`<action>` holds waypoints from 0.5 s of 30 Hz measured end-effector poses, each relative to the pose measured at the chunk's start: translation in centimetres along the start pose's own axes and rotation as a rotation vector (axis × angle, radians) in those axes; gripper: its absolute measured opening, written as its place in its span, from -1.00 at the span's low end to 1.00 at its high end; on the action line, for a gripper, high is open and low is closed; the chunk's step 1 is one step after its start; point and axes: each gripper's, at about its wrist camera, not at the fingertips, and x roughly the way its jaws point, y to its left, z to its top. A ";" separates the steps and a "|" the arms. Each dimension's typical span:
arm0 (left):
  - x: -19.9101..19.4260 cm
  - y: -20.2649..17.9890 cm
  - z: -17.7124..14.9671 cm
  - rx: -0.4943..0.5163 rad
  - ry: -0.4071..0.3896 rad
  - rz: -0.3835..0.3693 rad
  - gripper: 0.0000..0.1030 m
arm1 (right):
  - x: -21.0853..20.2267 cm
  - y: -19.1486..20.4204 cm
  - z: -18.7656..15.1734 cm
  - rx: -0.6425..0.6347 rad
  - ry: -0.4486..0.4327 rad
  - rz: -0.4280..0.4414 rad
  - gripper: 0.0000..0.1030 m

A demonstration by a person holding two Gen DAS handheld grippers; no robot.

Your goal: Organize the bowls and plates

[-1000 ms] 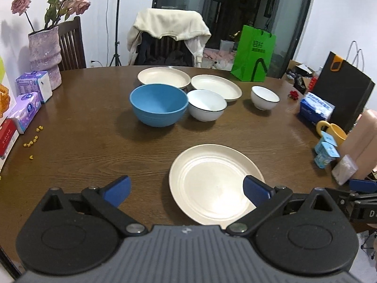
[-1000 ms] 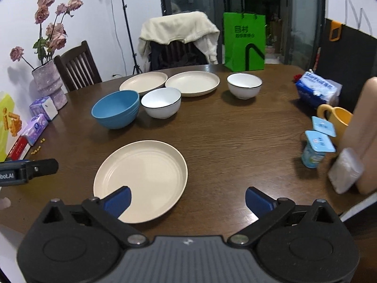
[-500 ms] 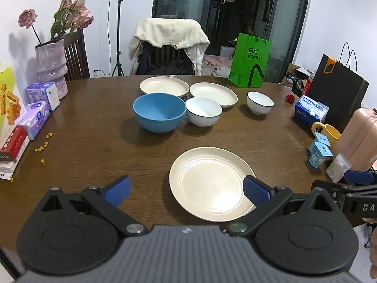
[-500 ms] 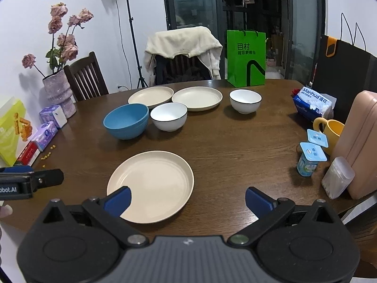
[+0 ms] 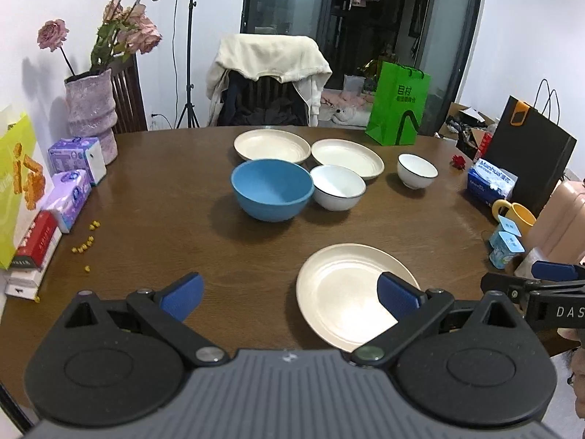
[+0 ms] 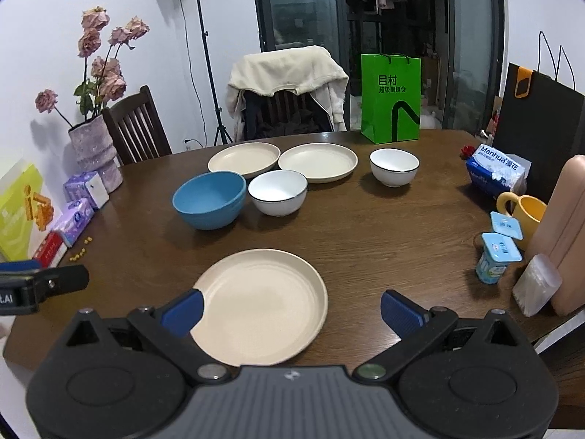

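A cream plate (image 5: 351, 292) (image 6: 261, 303) lies near the front edge of the brown table (image 5: 164, 226). Further back stand a blue bowl (image 5: 272, 194) (image 6: 210, 199), a white bowl (image 5: 338, 192) (image 6: 278, 195), another white bowl (image 5: 416, 170) (image 6: 394, 166) and two more cream plates (image 5: 272, 145) (image 5: 347, 157). My left gripper (image 5: 289, 296) is open and empty above the front edge, left of the near plate. Open and empty too, my right gripper (image 6: 292, 309) hovers over that plate's right side.
A vase of flowers (image 5: 91, 117), tissue packs (image 5: 71, 194) and boxes line the left edge. A green bag (image 5: 398, 109), black bag (image 5: 530, 153), tissue box (image 5: 491, 181), yellow mug (image 5: 515, 216) and yoghurt cups (image 5: 506, 248) crowd the right. A draped chair (image 5: 267, 84) stands behind.
Both grippers have pulled back and risen, so the table and dishes look farther away. Nothing on the table has moved, and both grippers stay open.
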 end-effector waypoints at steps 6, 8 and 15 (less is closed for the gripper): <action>0.3 2.8 1.5 0.025 -0.004 -0.012 1.00 | 0.6 2.4 1.3 0.006 -0.009 -0.028 1.00; 0.4 3.5 2.0 0.034 -0.010 -0.022 1.00 | 0.9 3.1 1.8 0.015 -0.010 -0.038 1.00; 1.3 5.8 3.7 0.071 -0.020 -0.059 1.00 | 2.4 5.7 3.4 0.042 0.009 -0.045 1.00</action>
